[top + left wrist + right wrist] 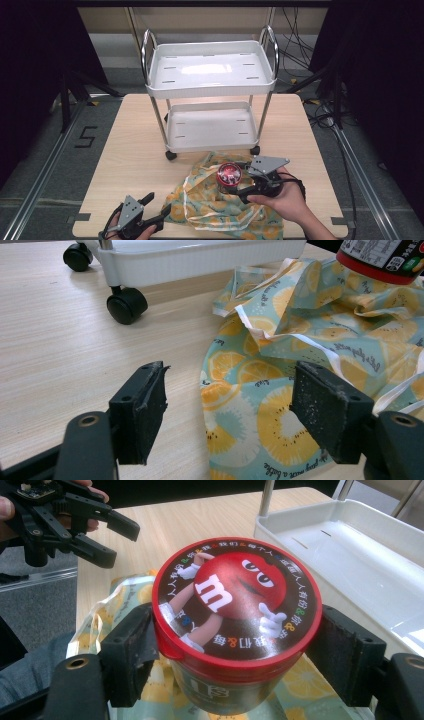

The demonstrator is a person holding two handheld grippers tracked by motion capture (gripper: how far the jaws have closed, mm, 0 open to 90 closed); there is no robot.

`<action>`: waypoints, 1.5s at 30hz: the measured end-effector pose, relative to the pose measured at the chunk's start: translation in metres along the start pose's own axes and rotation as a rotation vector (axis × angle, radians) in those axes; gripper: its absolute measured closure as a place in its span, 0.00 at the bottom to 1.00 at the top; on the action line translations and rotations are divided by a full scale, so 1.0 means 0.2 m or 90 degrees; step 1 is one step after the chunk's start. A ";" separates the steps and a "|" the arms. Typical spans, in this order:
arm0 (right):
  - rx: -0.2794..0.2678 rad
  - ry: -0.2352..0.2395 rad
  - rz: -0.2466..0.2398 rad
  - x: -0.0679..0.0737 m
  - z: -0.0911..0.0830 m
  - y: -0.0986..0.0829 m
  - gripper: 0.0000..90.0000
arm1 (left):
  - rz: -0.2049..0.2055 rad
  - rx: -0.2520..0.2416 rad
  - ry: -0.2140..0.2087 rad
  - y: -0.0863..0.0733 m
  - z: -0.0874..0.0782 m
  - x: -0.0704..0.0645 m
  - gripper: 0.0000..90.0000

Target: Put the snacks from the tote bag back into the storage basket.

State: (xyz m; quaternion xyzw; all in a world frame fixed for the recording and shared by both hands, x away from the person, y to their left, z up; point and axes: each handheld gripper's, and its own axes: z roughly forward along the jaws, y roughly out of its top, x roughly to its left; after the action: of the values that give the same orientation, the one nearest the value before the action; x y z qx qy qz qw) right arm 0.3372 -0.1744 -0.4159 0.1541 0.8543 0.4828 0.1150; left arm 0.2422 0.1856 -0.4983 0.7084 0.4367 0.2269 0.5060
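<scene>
While your right gripper (235, 645) has its jaws pinched on either side of the one red-lidded candy tub (235, 615), just under the lid's rim, the tub sits upright between the two black pads with its printed top facing the right gripper view. In the high view the same tub (229, 174) is held above the single lemon-print cloth bag (220, 205), which lies crumpled on the surface near its front edge. Your left gripper (227, 410) has its jaws spread wide and grips nothing; the right-hand pad hangs over the bag's edge (260, 420), the other over bare wood, and I cannot tell whether either pad touches. The tub's lower end (385, 257) shows at the top right of the left gripper view, above the bag.

Your right hand (282, 197) wraps the gripper body from below and behind, its forearm coming in from the bottom right. Your left hand (125, 231) holds its gripper low at the surface's front left, jaws aimed toward the bag. One white two-tier cart (210, 75) stands on the surface beyond the bag, on black castors (127, 305).
</scene>
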 end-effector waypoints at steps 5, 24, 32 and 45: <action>-0.006 0.000 -0.011 0.00 0.01 0.01 0.29 | -0.001 -0.003 -0.002 0.00 0.00 0.00 0.33; -0.009 -0.004 -0.007 -0.01 0.02 0.04 0.29 | 0.000 0.001 0.004 0.00 -0.01 0.00 0.33; -0.008 -0.005 -0.013 0.00 0.04 0.05 0.29 | 0.002 0.001 0.004 0.00 -0.01 0.00 0.33; -0.008 -0.002 0.003 0.00 0.06 0.07 0.29 | -0.001 0.001 0.005 0.00 -0.01 0.00 0.33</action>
State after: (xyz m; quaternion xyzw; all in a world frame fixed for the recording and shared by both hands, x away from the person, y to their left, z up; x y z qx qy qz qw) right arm 0.3429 -0.1581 -0.4096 0.1561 0.8508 0.4881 0.1164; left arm 0.2413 0.1858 -0.4973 0.7077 0.4393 0.2291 0.5037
